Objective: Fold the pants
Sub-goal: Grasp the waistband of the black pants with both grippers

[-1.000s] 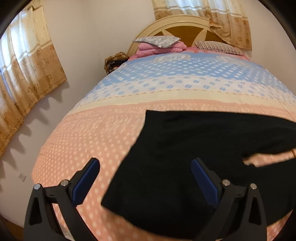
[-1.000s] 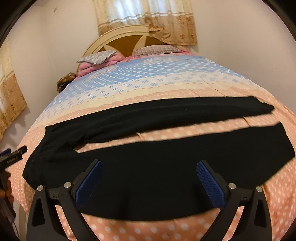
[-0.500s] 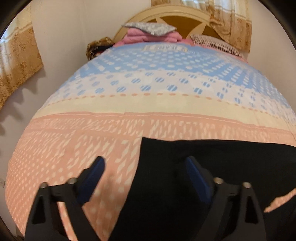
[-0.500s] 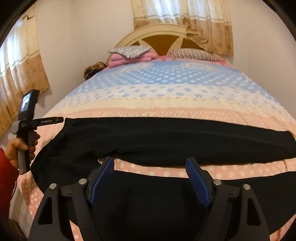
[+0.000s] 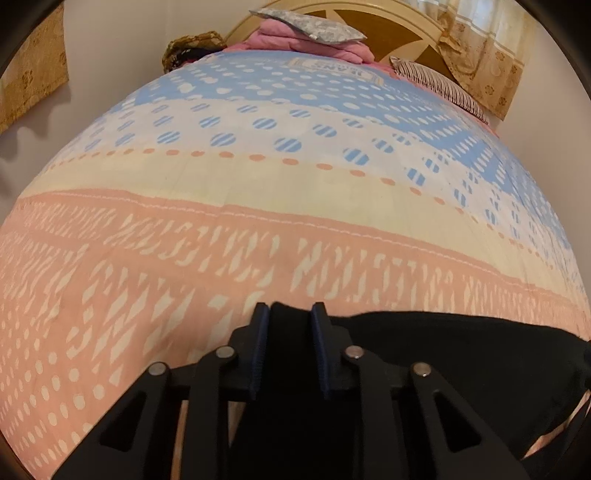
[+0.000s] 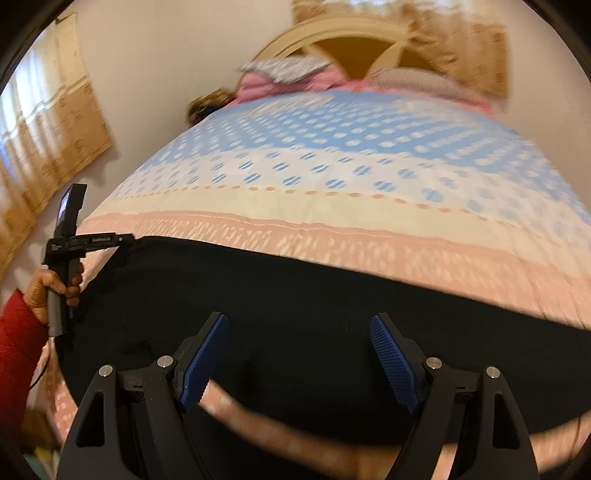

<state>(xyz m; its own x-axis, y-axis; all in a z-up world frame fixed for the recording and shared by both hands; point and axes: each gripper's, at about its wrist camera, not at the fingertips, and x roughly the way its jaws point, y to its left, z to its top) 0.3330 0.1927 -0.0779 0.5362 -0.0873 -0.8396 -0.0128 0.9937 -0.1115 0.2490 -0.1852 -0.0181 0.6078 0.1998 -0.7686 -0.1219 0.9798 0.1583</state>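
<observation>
Black pants (image 6: 295, 302) lie flat across the near part of the bed, waist to the left. In the left wrist view my left gripper (image 5: 290, 314) is shut on the far corner of the pants' waist (image 5: 424, 354). It also shows at the far left of the right wrist view (image 6: 122, 240), held in a hand. My right gripper (image 6: 297, 328) is open, low over the far pant leg, holding nothing.
The bedspread (image 5: 258, 229) is pink near me, cream and blue farther back. Pillows and folded pink bedding (image 5: 306, 33) sit by the headboard (image 6: 354, 48). Curtains (image 6: 48, 147) hang on the left wall.
My left gripper moved forward onto the waist corner and closed on it. My right gripper moved forward and lower over the far pant leg, staying open.
</observation>
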